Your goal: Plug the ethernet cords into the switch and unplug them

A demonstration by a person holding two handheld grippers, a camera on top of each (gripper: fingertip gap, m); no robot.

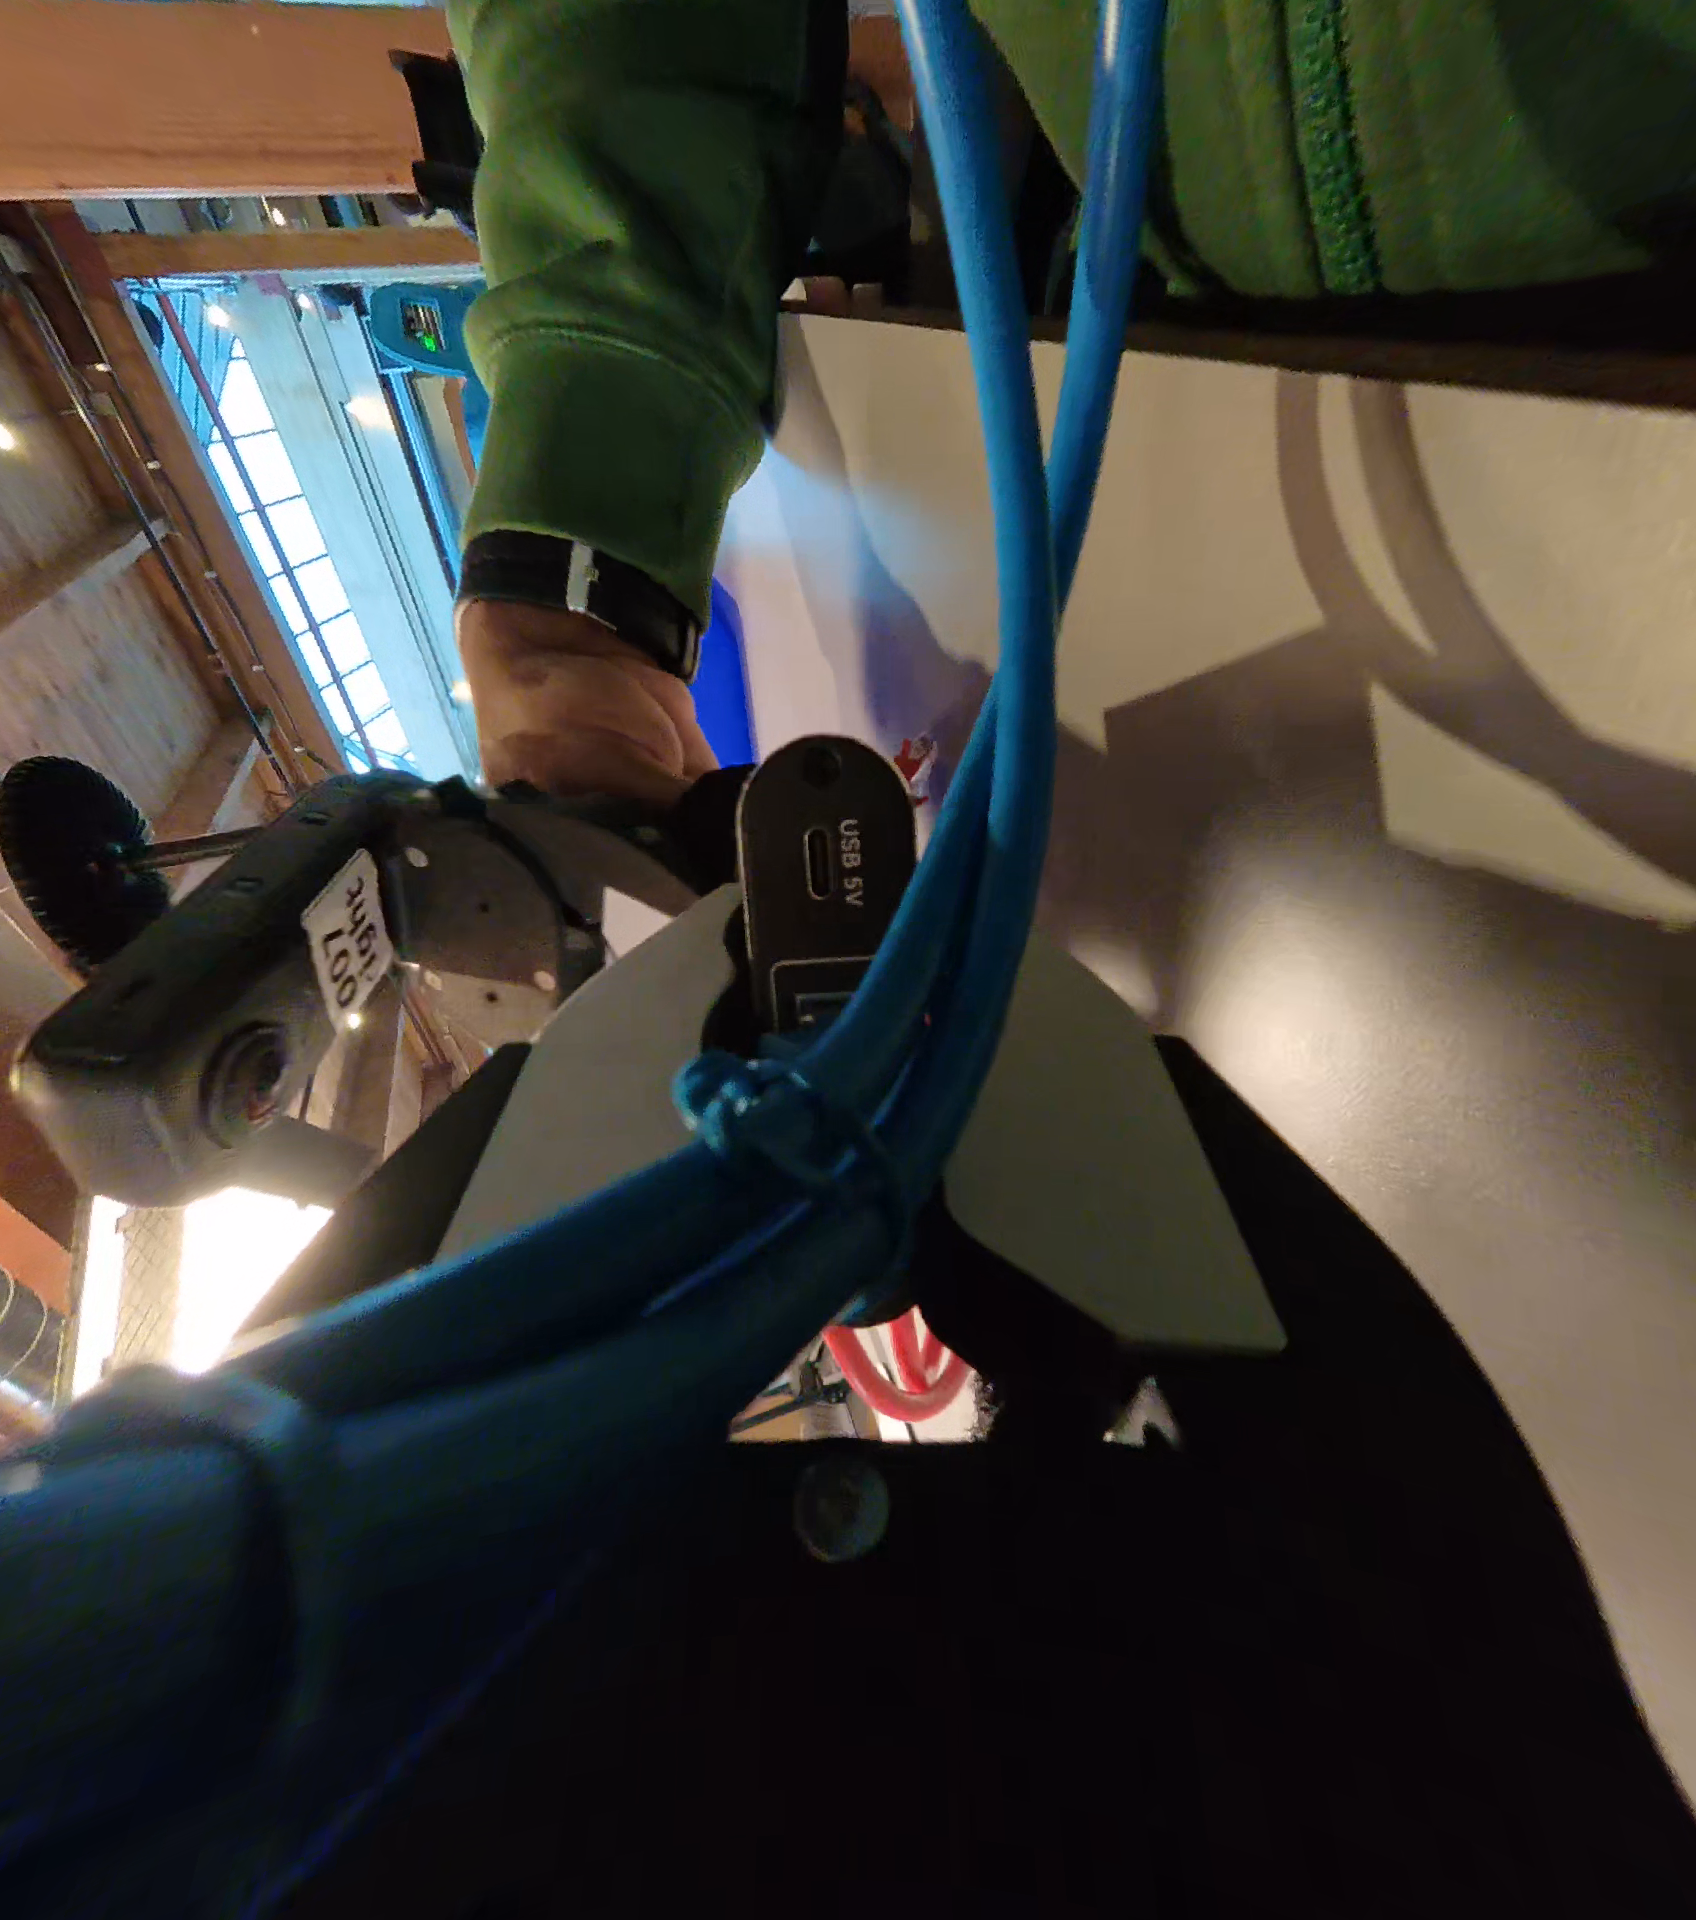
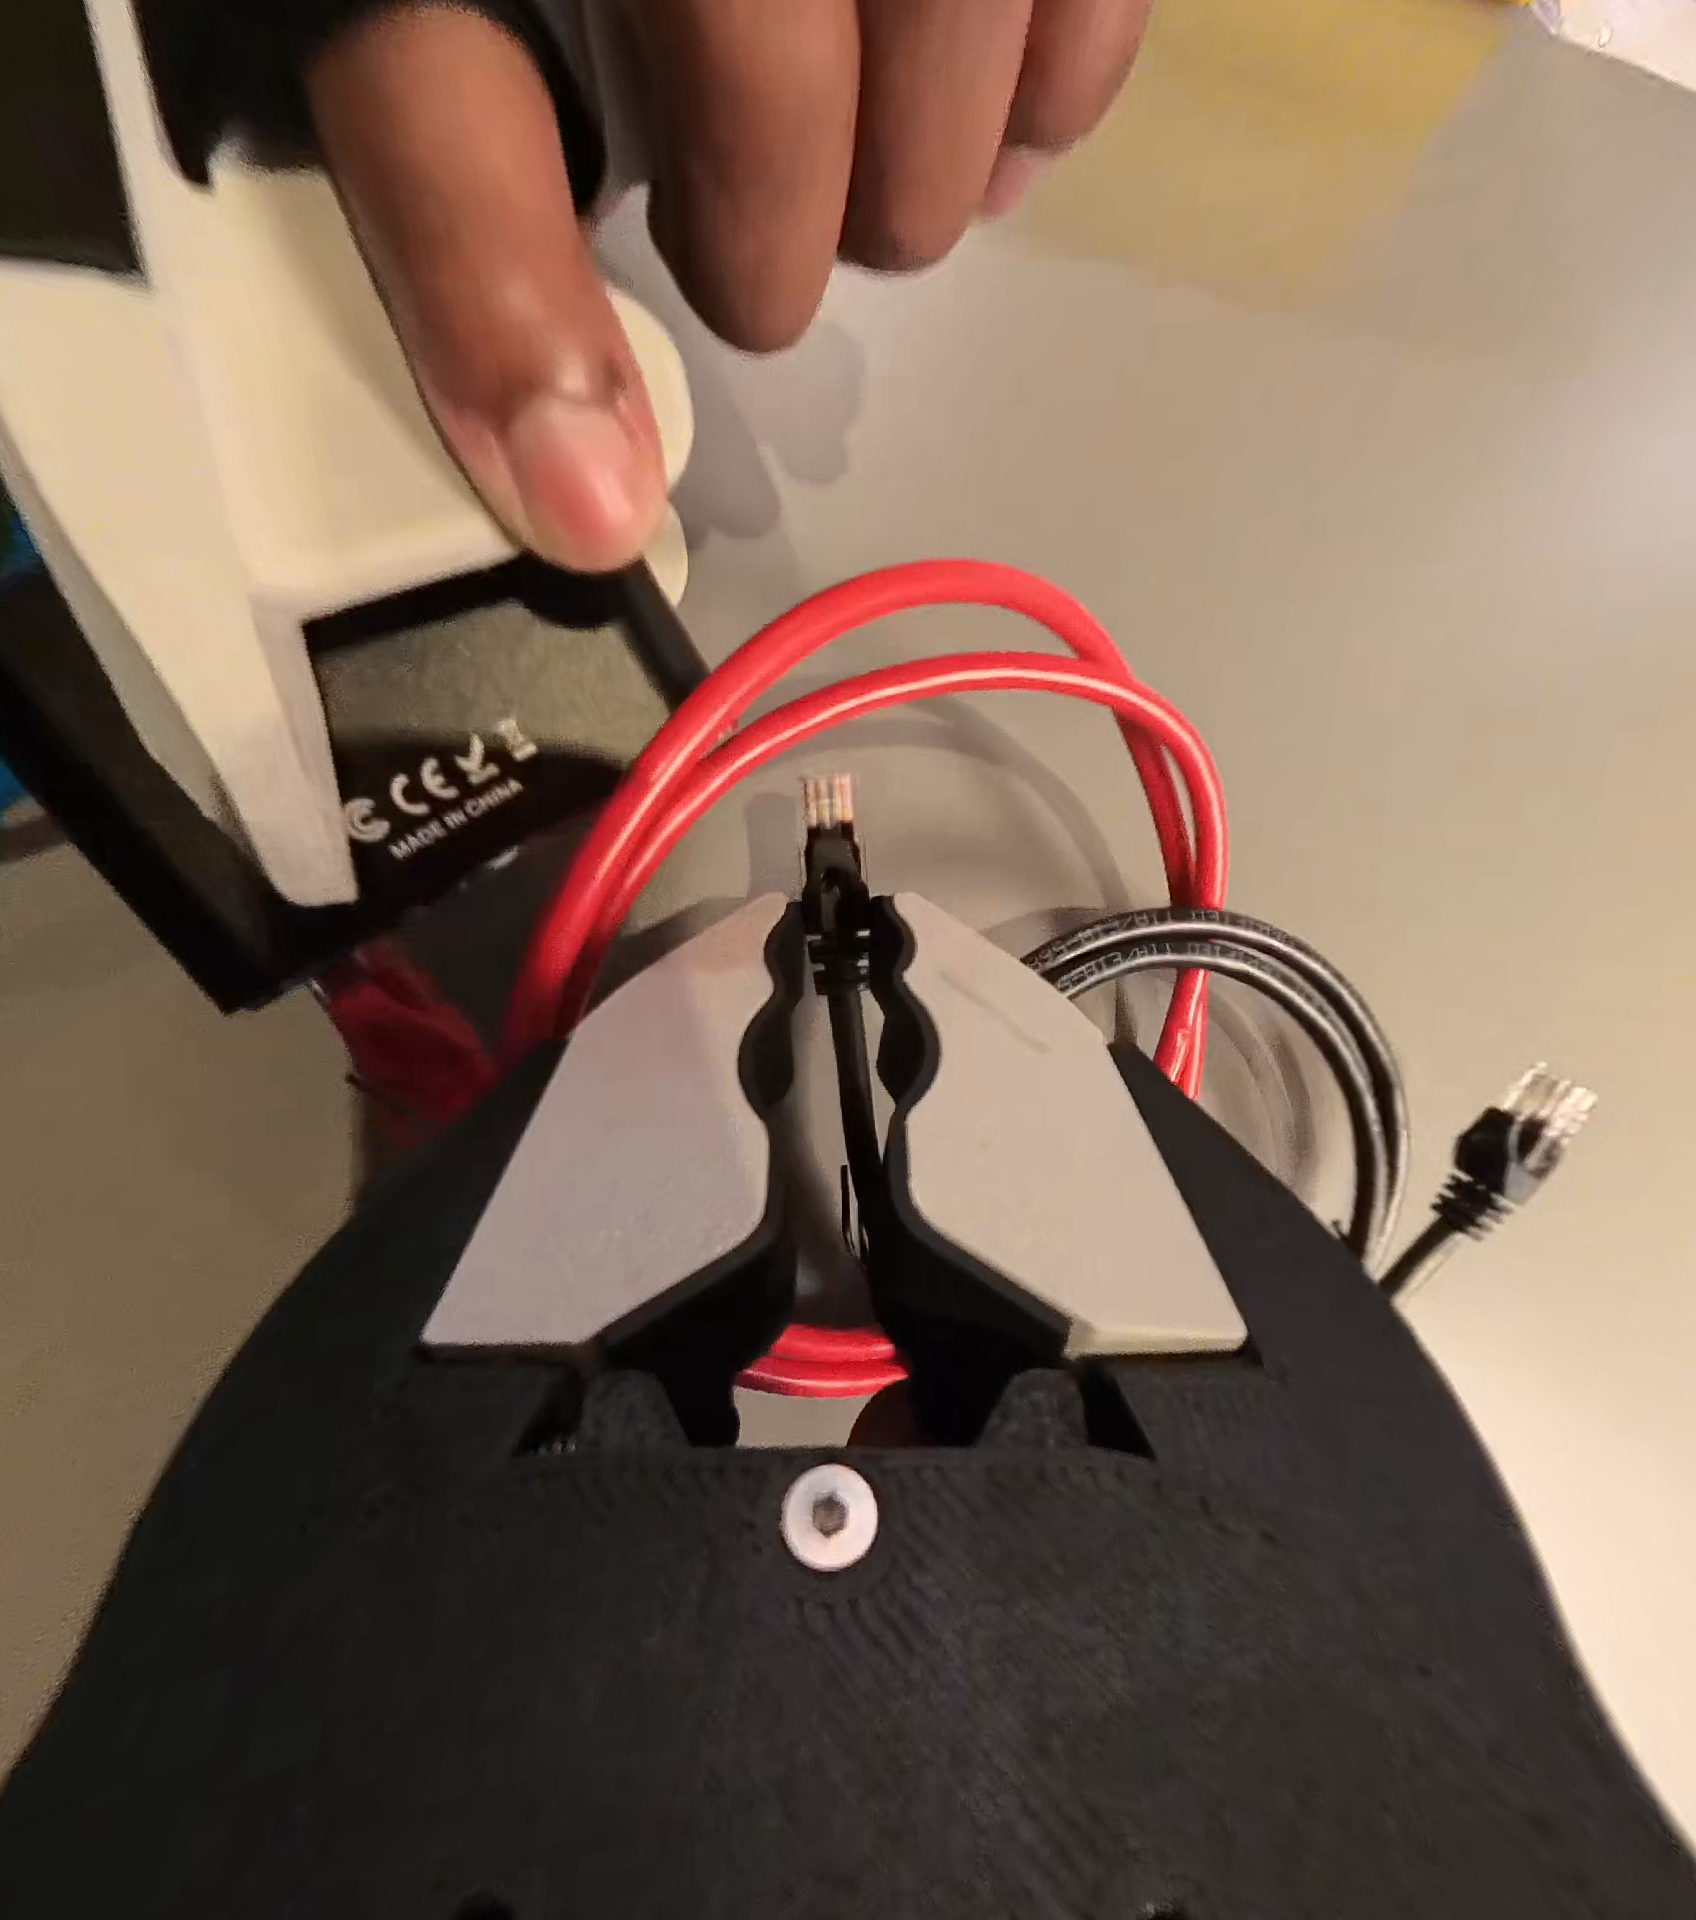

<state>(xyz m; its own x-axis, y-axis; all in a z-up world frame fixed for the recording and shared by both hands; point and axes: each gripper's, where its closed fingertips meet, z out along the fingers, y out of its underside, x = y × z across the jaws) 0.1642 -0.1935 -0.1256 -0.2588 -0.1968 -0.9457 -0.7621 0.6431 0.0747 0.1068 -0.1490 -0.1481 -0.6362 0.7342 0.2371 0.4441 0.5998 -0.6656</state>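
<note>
My left gripper (image 1: 823, 997) is shut on the small black switch (image 1: 818, 862), held off the table with its end port facing the camera. Blue ethernet cords (image 1: 1010, 623) loop over it, bound by a blue tie (image 1: 771, 1122). My right gripper (image 2: 831, 914) is shut on a black ethernet cord (image 2: 849, 1049); its plug (image 2: 828, 831) sticks out past the fingertips, apart from the switch (image 2: 470, 748) at the left. A red cord (image 2: 927, 623) loops behind, and its red plug (image 2: 387, 1018) sits at the switch's lower edge.
A person's fingers (image 2: 553, 395) rest on the cream part around the switch. The black cord's other plug (image 2: 1519, 1132) lies free on the pale table (image 2: 1343, 623) at the right. A green sleeve (image 1: 615, 364) and the other gripper's camera housing (image 1: 200, 1039) show in the left wrist view. Left tips to right tips: about 7 centimetres.
</note>
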